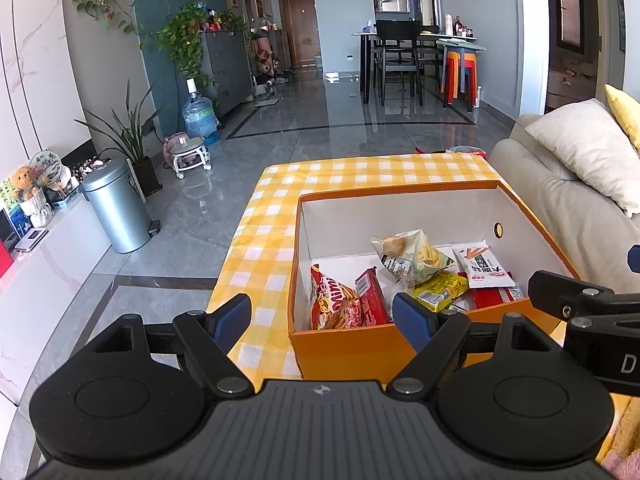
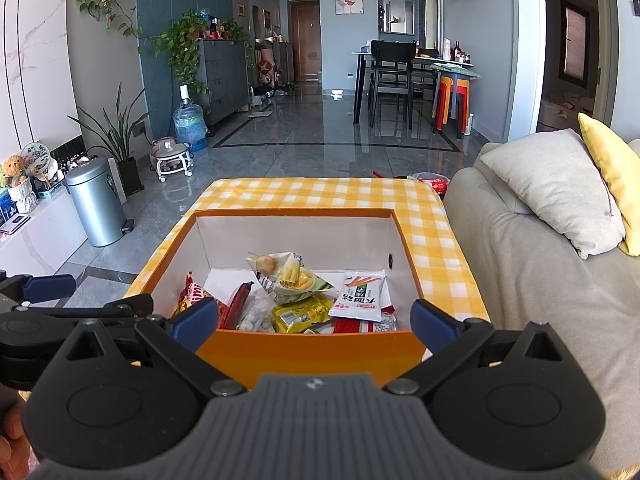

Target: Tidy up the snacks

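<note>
On the yellow checked tablecloth (image 2: 320,194) stands the orange box (image 2: 312,350), its snack packets (image 2: 304,312) already gathered inside, so left gripper (image 1: 322,320) and right gripper (image 2: 314,318) hover before it, jaws spread, holding nothing.

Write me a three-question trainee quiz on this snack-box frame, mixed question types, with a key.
1. True or false: the left gripper is shut on a snack packet.
2. Multiple choice: the snack packets lie (A) spread on the checked tablecloth, (B) inside the orange box, (C) on the sofa.
3. Short answer: what colour is the packet lying just left of the white packet with carrot pictures in the right wrist view?

Key:
1. False; both the left gripper and the right gripper have their fingers spread wide with nothing between them.
2. B.
3. Yellow.
</note>
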A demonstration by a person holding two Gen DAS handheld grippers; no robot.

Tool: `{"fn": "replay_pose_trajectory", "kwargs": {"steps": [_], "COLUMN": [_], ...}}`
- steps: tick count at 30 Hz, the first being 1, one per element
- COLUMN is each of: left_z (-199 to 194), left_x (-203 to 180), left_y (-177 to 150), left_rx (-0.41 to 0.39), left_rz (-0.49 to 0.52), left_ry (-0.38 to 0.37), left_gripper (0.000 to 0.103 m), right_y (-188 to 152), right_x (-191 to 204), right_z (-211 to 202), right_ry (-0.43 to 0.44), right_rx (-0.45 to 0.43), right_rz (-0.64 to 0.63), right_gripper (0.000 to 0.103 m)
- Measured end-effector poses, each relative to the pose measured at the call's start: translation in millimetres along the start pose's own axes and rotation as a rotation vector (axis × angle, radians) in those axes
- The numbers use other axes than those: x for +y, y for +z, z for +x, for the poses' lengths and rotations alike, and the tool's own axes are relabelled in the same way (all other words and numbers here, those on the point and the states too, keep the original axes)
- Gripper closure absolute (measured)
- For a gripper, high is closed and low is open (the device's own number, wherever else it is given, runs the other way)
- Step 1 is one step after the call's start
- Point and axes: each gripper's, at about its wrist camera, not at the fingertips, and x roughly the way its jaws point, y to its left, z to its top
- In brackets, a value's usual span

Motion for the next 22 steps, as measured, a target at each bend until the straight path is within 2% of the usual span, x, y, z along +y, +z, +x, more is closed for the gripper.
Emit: {"fn": "replay_pose_trajectory", "kwargs": {"steps": [22], "left_z": [-8.7], "left_x": [0.6], "left_y": [1.4], "left_rx": [-0.012], "left_rz": [-0.002], "left_ry": [0.013], "left_gripper": [0.009], "right_y": [-3.6], "right_x": [2.4], "right_z": [-1.6], "right_ry": [-0.003], "right_rx": [0.011], "right_rz": [0.007], "right_gripper": [0.004]}}
